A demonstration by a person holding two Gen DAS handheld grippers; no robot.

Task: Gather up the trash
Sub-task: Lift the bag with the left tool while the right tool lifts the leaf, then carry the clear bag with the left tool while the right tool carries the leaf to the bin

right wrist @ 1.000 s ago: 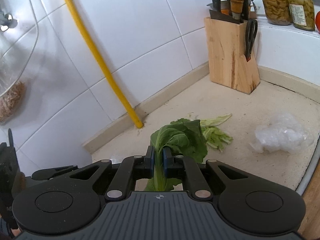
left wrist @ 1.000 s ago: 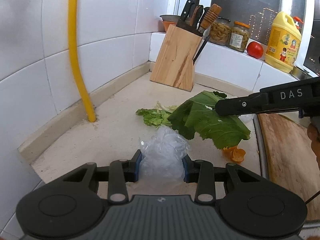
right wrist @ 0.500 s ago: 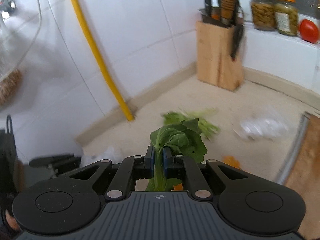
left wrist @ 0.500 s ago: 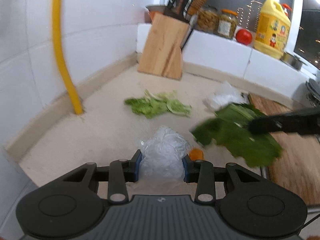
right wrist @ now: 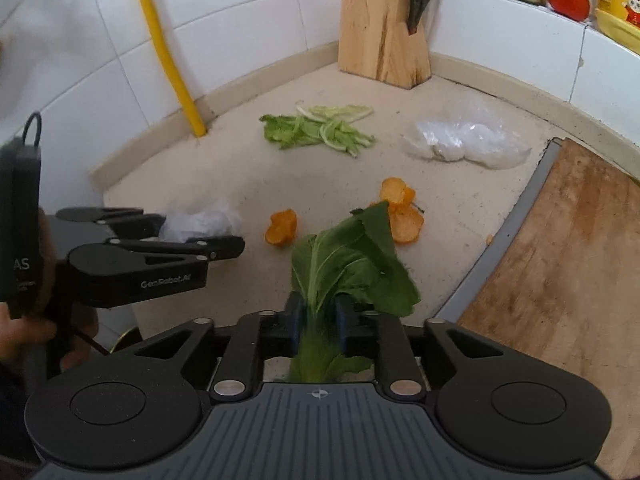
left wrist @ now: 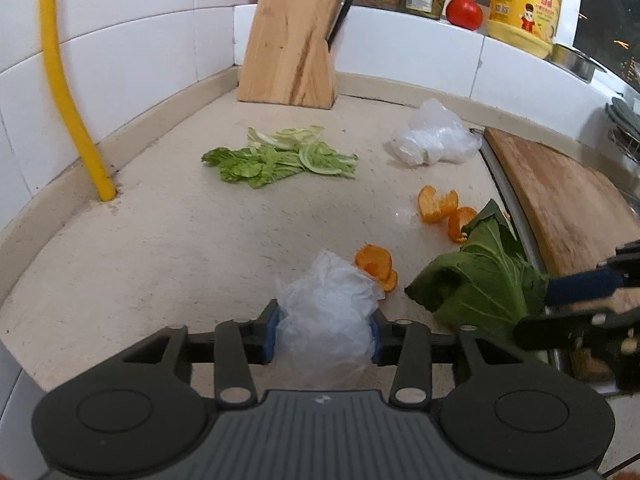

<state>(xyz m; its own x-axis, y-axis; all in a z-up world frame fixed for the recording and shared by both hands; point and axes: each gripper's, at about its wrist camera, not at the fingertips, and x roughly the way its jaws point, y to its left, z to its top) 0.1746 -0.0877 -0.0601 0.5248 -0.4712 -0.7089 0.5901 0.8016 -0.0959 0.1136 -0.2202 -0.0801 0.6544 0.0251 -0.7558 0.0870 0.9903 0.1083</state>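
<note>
The left gripper (left wrist: 323,330) is clamped on a crumpled wad of clear plastic film (left wrist: 326,312), its blue pads pressed into both sides, the wad puffing up translucent and wrinkled above the beige stone counter (left wrist: 160,240). The right gripper (right wrist: 318,312) pinches the pale stalk of a big dark green leaf (right wrist: 352,268), which fans out floppy and veined beyond the fingertips.

Just ahead of the left claw lies a curled piece of orange peel (left wrist: 376,266); more orange peel pieces (left wrist: 442,210) sit further forward and to its right. Well ahead, a small heap of light green cabbage scraps (left wrist: 280,156) is spread flat, and a second crumpled clear plastic bag (left wrist: 436,136) rests to the right of them, near the edge of a wooden cutting board (left wrist: 568,200). A wooden knife block (left wrist: 288,52) stands against the back wall.

From the right wrist view, the side of the left gripper's body reads "GenRobot.AI", with the letters "AS" on the black unit behind it. The yellow jug (left wrist: 524,4) on the ledge carries a cartoon child on its label; the wording is too small to read.
</note>
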